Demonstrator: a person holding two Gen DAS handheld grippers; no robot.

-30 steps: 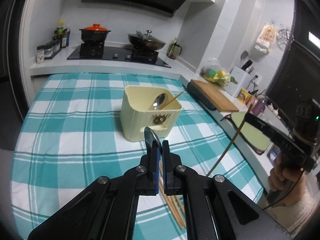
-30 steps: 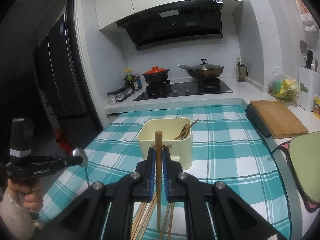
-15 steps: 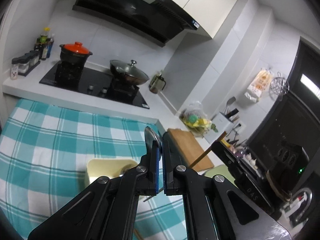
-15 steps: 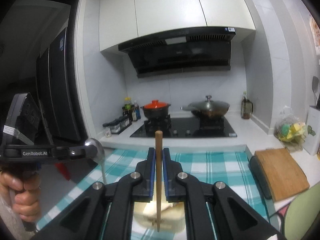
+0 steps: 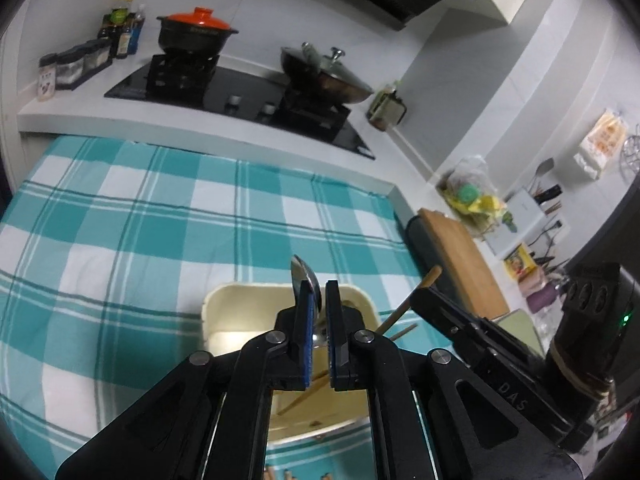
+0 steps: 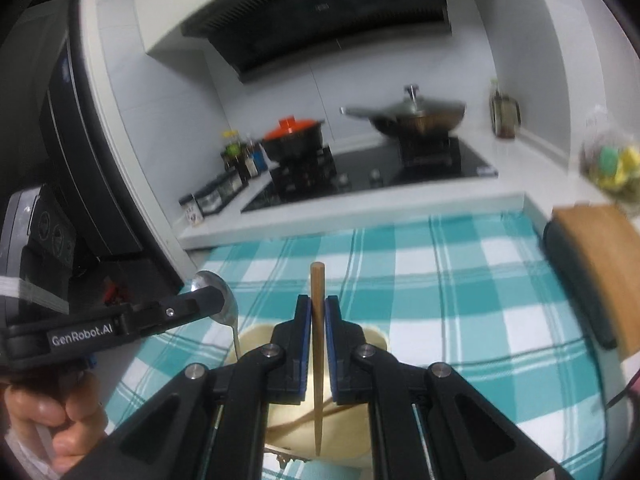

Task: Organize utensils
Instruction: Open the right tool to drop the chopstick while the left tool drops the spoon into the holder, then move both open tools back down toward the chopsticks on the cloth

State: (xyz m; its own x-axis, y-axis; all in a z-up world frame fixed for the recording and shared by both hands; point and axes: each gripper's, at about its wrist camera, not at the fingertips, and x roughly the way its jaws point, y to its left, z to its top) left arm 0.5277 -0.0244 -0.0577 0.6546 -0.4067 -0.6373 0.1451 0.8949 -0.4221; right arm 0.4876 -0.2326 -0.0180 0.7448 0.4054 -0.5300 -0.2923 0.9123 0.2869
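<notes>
The left tool [image 5: 318,300] is opening around a shiny metal spoon [image 5: 306,280]. The right tool [image 6: 318,316] is opening around a brown wooden chopstick [image 6: 318,360]. Both hang over the cream plastic box [image 5: 224,312].

Behind the teal checked tablecloth [image 5: 132,236] you had a black hob [image 5: 240,96] on the white counter. On its left burner sat a black pot with an orange lid [image 5: 196,32]; on the right one, a dark wok under a metal lid [image 5: 326,74]. Left of the hob you could see bottles [image 5: 122,28] and a row of seasoning jars [image 5: 76,66]. A range hood [image 6: 320,20] hung above. To the right lay a wooden cutting board [image 5: 460,256], with a plastic bag of yellow and green things [image 5: 474,196] beyond it and a glass jug [image 5: 386,106] near the corner
</notes>
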